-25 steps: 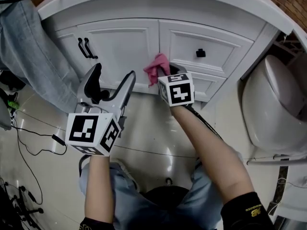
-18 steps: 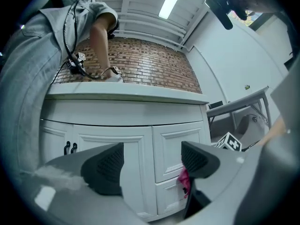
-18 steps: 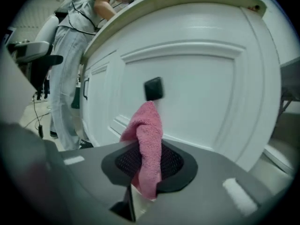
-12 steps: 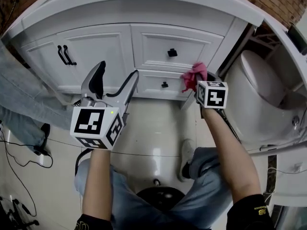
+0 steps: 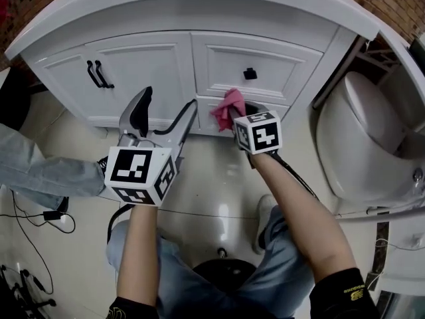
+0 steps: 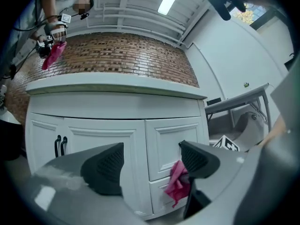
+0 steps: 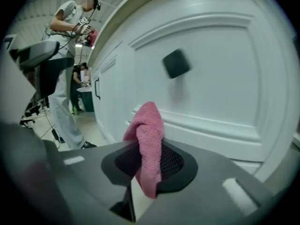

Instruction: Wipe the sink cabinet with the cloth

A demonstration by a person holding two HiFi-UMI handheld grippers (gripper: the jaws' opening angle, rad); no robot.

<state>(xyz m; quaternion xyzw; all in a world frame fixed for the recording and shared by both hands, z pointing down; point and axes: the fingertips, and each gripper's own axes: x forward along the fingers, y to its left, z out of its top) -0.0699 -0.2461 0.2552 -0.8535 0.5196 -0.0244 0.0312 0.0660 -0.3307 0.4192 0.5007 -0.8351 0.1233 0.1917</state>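
Cloth [image 7: 146,139] position: clamped between the fingers [image 7: 180,165] of the right gripper [image 7: 149,161]. A pink fold stands up past the tips. As far as the views show, it lies against the lower drawer front of the sink cabinet [image 5: 149,65], right of the doors and below a black knob [image 7: 176,63].

The left gripper [image 5: 166,108] has its fingers [image 6: 103,168] wide apart with nothing between them. It is held clear of the cabinet, near the right door.

Probable faults from this state:
- Only a narrow fold is gripped. Drag across the raised panel edges could pull the cloth out.
- The loose fold could catch on the knob during an upward stroke.
- If the fold bends back, the hard finger tips could scrape the painted face.
- The idle left gripper could knock the door if it drifts toward the cabinet.
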